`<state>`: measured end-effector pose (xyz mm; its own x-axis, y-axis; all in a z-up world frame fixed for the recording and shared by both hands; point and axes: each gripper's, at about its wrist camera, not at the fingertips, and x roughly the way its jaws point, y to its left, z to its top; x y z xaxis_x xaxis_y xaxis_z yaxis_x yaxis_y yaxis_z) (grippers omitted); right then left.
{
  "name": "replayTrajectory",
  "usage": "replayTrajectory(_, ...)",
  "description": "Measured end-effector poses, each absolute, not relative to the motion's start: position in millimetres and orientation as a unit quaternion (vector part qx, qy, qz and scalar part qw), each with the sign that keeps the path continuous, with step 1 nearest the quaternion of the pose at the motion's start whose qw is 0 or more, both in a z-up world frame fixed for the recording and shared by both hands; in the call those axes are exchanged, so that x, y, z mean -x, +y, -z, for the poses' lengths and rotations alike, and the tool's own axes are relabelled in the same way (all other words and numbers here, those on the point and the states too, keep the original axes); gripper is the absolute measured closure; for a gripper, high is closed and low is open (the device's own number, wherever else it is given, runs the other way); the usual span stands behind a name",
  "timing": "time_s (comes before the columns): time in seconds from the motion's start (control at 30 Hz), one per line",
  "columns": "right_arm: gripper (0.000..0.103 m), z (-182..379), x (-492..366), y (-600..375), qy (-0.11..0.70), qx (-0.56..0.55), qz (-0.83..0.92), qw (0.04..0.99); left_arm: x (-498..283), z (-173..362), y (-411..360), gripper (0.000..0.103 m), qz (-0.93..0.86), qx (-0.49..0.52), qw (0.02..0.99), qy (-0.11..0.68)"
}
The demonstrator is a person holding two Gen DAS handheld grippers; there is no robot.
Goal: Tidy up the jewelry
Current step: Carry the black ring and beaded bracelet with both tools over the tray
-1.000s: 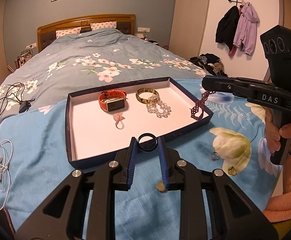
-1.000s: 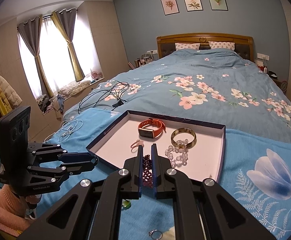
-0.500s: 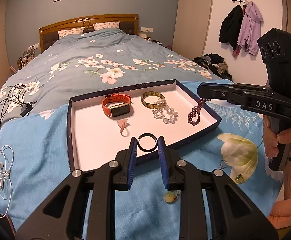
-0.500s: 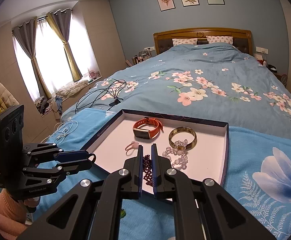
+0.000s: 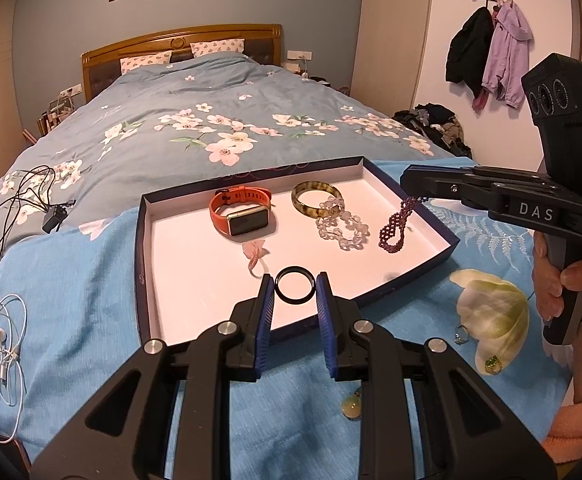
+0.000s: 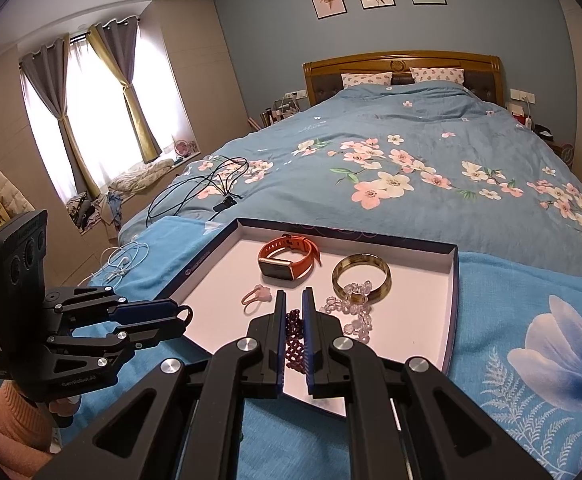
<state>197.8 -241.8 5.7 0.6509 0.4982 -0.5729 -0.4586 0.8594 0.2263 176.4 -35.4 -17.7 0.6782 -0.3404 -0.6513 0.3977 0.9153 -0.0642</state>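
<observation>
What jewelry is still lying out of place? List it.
Three pieces still lie loose on the blue blanket, outside the tray: a silver ring, a green-stone ring and a pale jade pendant. The black ring and purple bead bracelet are held in the grippers, not yet set down.

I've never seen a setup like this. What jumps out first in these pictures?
Two black grippers reach over a shallow tray of jewelry on a flowered bed. The left gripper holds a black ring above the tray's near edge; the right gripper pinches a purple bead bracelet dangling over the tray. Inside lie an orange watch, a bangle and clear beads.
</observation>
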Motion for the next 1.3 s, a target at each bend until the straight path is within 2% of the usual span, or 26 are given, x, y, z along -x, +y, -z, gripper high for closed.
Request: replayTrajectory(1.3, 0.097, 7.9, -225.8, -222.8, 0.344, -0.032, -0.277, 0.897, -211.0, 35.5, -37.7, 0.081, 0.18, -0.037, 0.908, 0.376)
